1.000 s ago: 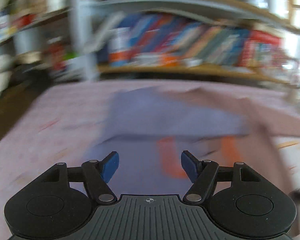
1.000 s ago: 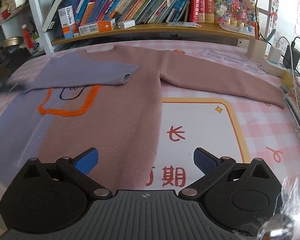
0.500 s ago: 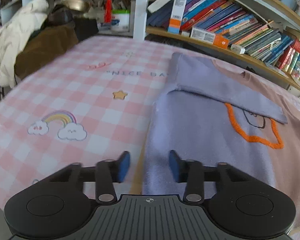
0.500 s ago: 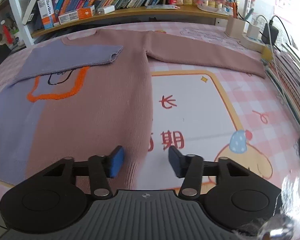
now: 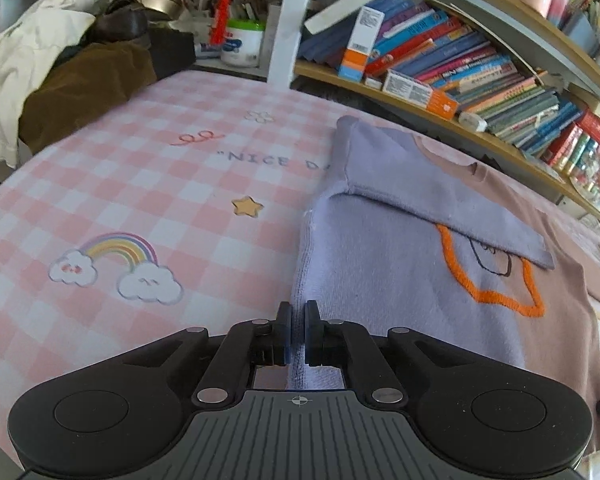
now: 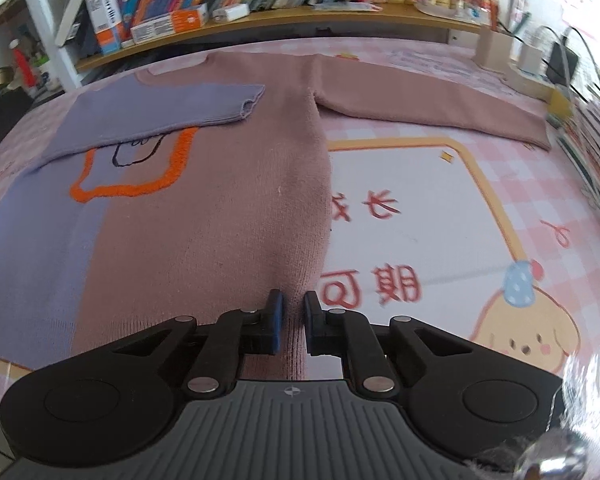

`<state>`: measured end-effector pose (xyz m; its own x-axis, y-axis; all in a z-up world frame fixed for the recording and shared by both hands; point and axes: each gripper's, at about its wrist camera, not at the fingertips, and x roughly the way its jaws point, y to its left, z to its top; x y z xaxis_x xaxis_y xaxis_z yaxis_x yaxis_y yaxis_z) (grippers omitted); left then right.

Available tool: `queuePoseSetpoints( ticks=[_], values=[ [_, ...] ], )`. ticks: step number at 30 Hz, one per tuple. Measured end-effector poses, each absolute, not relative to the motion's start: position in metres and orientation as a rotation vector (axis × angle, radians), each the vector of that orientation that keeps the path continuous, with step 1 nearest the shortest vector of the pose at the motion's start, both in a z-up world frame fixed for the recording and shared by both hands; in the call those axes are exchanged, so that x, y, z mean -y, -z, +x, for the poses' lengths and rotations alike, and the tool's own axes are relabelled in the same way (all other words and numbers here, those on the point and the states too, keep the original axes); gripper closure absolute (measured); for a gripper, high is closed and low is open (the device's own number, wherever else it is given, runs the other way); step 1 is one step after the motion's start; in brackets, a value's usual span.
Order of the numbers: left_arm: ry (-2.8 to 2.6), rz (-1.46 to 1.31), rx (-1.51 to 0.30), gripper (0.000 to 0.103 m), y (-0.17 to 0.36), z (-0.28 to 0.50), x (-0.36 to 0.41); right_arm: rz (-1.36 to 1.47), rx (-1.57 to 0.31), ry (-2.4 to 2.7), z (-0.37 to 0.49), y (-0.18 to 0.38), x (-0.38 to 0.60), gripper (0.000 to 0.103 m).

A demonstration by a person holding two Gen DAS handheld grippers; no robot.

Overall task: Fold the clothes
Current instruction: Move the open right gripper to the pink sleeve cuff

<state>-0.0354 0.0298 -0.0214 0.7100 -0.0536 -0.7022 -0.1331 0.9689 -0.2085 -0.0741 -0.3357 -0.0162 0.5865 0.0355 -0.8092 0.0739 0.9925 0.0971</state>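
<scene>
A purple and dusty-pink sweater (image 6: 204,208) with an orange outline patch lies flat on the pink checked table cover. Its purple sleeve (image 6: 160,114) is folded across the chest; its pink sleeve (image 6: 428,100) stretches out to the right. My left gripper (image 5: 297,334) is shut on the sweater's purple bottom-left hem corner (image 5: 304,344). My right gripper (image 6: 293,320) is shut on the pink bottom-right hem corner (image 6: 294,332). In the left wrist view the sweater (image 5: 400,272) runs away to the right.
The pink checked cover (image 5: 140,208) has rainbow and star prints. Bookshelves (image 5: 460,76) stand along the far edge. A pile of coats (image 5: 60,76) sits at the far left. A charger and cables (image 6: 540,64) lie at the far right.
Both grippers have moved down to the sweater's bottom hem and closed from open onto its two corners.
</scene>
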Motion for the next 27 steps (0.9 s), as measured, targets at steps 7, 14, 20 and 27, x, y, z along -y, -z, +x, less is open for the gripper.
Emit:
queuePoseSetpoints(
  ticks=[7,14,20,27],
  values=[
    [-0.071,-0.248,-0.784,0.098,0.022,-0.024,-0.039,0.103,-0.941,-0.028,-0.06,0.016,0.327,0.093],
    [-0.072,-0.233,-0.799,0.098,0.023,-0.019,-0.04,0.091,-0.934,-0.025,-0.056,0.017,0.324,0.093],
    [-0.064,-0.212,-0.796,0.091,0.019,-0.02,-0.041,0.11,-0.923,0.002,-0.062,0.015,0.324,0.091],
    [-0.037,-0.134,-0.71,0.048,-0.011,-0.037,-0.03,0.11,-0.843,0.052,-0.08,-0.002,0.315,0.054]
  ],
)
